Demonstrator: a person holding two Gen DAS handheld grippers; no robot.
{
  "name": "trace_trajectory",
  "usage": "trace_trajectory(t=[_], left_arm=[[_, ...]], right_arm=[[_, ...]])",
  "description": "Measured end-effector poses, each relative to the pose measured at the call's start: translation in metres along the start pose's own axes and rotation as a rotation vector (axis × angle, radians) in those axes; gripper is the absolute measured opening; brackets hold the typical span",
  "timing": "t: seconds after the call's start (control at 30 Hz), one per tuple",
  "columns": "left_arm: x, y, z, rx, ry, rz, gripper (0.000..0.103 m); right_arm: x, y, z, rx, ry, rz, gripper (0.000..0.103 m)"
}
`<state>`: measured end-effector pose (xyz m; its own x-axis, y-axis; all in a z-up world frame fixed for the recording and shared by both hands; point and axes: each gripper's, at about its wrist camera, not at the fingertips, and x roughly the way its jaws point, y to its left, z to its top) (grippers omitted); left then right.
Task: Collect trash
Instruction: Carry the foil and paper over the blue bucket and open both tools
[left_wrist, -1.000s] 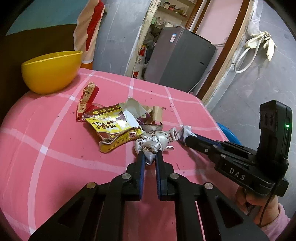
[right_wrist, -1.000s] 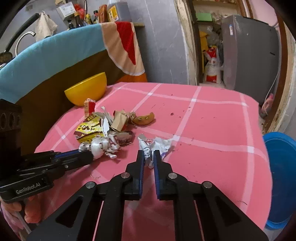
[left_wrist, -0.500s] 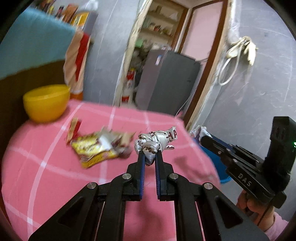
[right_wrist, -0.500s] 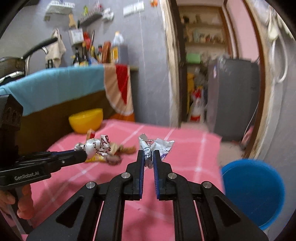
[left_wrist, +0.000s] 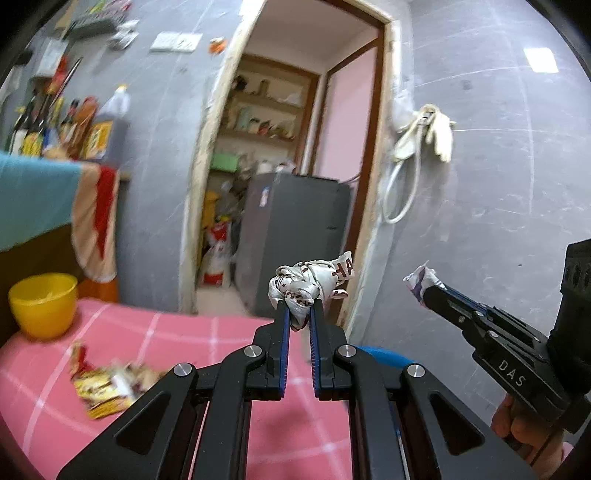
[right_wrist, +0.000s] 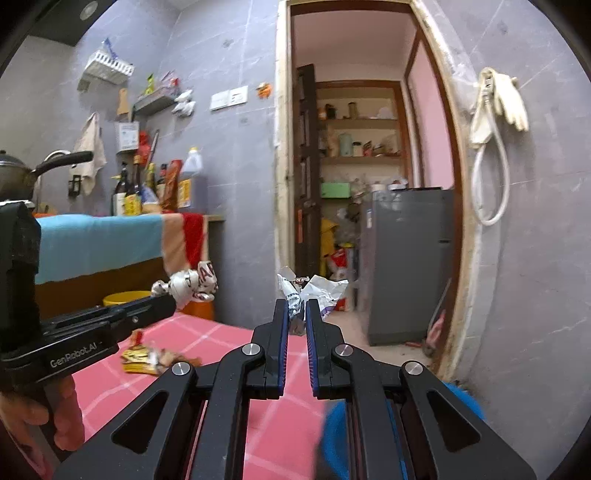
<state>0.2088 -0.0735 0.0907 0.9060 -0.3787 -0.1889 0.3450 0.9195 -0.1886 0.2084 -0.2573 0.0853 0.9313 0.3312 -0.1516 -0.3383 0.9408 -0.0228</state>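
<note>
My left gripper (left_wrist: 298, 314) is shut on a crumpled white wrapper with red print (left_wrist: 310, 283), held high above the pink table (left_wrist: 177, 332). That wrapper (right_wrist: 188, 282) also shows at the tip of the left gripper (right_wrist: 168, 301) in the right wrist view. My right gripper (right_wrist: 295, 310) is shut on a crumpled white and purple wrapper (right_wrist: 314, 290), also lifted; it appears as the right gripper (left_wrist: 424, 291) with the scrap (left_wrist: 419, 278) at the right of the left wrist view. A yellow snack packet (left_wrist: 99, 391) and more scraps lie on the table.
A yellow bowl (left_wrist: 42, 304) stands at the table's far left. A blue bin (right_wrist: 458, 402) sits on the floor right of the table, largely hidden behind my fingers. A grey fridge (right_wrist: 406, 266) stands in the doorway beyond. A hand (right_wrist: 33, 417) grips the left tool.
Both grippers have risen off the table with their wrappers and tilted up, so the views now show the wall and doorway. The snack packet stays on the table.
</note>
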Motion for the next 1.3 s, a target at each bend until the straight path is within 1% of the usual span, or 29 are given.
trace_trajectory(t=[0.17, 0.33, 0.43, 0.53, 0.77, 0.87, 1.1, 1.2, 1.3], left_arm=[[0.018, -0.034, 0.003, 0.029, -0.023, -0.053, 0.008], [0.043, -0.058, 0.000, 0.031, 0.007, -0.097, 0.008], [0.061, -0.066, -0.004, 0.026, 0.051, -0.111, 0.008], [0.081, -0.072, -0.011, 0.016, 0.116, -0.114, 0.008], [0.126, -0.067, -0.026, -0.032, 0.287, -0.107, 0.008], [0.138, -0.065, -0.036, -0.041, 0.346, -0.100, 0.008], [0.164, -0.060, -0.052, -0.077, 0.458, -0.111, 0.008], [0.172, -0.058, -0.057, -0.085, 0.499, -0.113, 0.011], [0.177, -0.056, -0.061, -0.087, 0.524, -0.108, 0.016]], right_arm=[[-0.013, -0.025, 0.002, -0.015, -0.025, -0.066, 0.008], [-0.019, -0.048, -0.001, -0.012, -0.021, -0.118, 0.008], [-0.019, -0.062, -0.007, 0.001, -0.006, -0.139, 0.008], [-0.012, -0.074, -0.018, 0.029, 0.031, -0.152, 0.008], [0.008, -0.098, -0.048, 0.124, 0.130, -0.159, 0.008], [0.016, -0.106, -0.058, 0.155, 0.168, -0.158, 0.008], [0.034, -0.122, -0.080, 0.221, 0.259, -0.152, 0.008], [0.040, -0.124, -0.085, 0.233, 0.289, -0.145, 0.009], [0.045, -0.124, -0.089, 0.245, 0.314, -0.140, 0.011]])
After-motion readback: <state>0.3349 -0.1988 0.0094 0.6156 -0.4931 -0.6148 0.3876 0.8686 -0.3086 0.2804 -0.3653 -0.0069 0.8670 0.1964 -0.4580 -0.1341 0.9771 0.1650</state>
